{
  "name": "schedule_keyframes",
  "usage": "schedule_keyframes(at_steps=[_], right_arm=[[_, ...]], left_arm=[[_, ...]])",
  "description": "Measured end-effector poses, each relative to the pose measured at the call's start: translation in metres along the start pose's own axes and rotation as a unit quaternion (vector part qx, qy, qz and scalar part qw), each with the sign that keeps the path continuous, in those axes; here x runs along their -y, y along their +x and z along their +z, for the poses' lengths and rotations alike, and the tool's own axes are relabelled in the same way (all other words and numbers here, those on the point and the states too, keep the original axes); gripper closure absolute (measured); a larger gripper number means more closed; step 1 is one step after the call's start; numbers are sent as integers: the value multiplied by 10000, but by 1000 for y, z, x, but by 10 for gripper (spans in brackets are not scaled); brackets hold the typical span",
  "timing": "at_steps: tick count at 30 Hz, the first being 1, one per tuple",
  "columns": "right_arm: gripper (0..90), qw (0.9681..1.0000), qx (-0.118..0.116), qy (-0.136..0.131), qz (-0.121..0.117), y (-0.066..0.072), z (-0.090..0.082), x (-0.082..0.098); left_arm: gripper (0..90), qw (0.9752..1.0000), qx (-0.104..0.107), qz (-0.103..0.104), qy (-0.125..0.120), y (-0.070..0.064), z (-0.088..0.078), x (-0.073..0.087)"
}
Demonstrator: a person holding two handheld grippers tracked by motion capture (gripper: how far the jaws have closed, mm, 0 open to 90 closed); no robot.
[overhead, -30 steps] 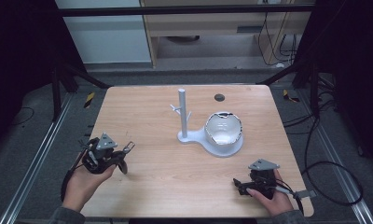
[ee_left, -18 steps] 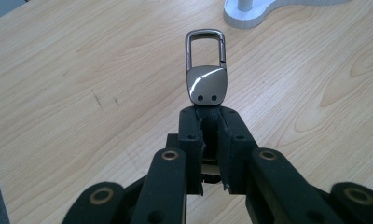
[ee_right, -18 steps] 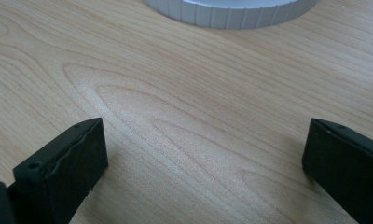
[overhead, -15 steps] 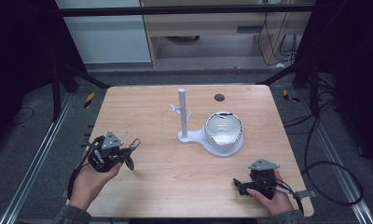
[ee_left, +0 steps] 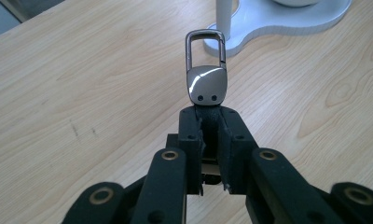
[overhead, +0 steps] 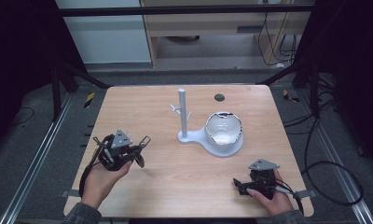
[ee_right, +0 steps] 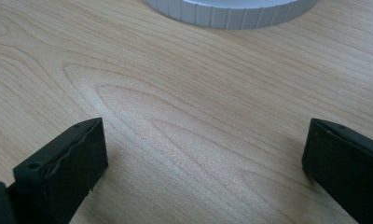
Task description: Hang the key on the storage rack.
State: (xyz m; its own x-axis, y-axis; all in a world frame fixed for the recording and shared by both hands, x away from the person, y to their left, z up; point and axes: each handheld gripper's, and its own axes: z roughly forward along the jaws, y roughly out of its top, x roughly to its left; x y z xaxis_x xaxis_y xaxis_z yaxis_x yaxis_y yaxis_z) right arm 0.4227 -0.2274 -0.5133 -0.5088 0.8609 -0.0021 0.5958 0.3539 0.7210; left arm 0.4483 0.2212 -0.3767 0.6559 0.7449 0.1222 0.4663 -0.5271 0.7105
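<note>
My left gripper (overhead: pixel 137 150) (ee_left: pixel 209 116) hovers over the left part of the wooden table (overhead: pixel 152 112), shut on the dark strap of a key fob (ee_left: pixel 207 84). The fob's shiny metal plate and rectangular clasp stick out past the jaws toward a white stand. The clasp (overhead: pixel 146 140) shows small in the high view. The stand has an upright post (overhead: pixel 182 112) with short pegs and a round white dish (overhead: pixel 224 130) on its base (ee_left: pixel 278 18). My right gripper (overhead: pixel 238 184) (ee_right: pixel 203 154) rests low at the table's front right, open, with bare wood between its jaws.
A small dark round spot (overhead: pixel 219 97) lies on the table behind the stand. The stand's ribbed rim (ee_right: pixel 231 11) is just ahead of the right gripper. Black frame bars and cables run around the table on the floor.
The left hand has carried the key fob to the right, closer to the white stand. The right hand has stayed where it was.
</note>
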Motion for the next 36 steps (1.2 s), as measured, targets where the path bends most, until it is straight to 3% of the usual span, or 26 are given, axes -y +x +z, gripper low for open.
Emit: schedule_keyframes(at_steps=[18, 36], right_arm=[[4, 10000, 0, -1, 5, 0, 0, 0], [4, 10000, 0, -1, -1, 0, 0, 0]], left_arm=[[803, 9994, 231, 239, -98, -25, 16, -32], [803, 9989, 334, 316, -105, -40, 30, -46]])
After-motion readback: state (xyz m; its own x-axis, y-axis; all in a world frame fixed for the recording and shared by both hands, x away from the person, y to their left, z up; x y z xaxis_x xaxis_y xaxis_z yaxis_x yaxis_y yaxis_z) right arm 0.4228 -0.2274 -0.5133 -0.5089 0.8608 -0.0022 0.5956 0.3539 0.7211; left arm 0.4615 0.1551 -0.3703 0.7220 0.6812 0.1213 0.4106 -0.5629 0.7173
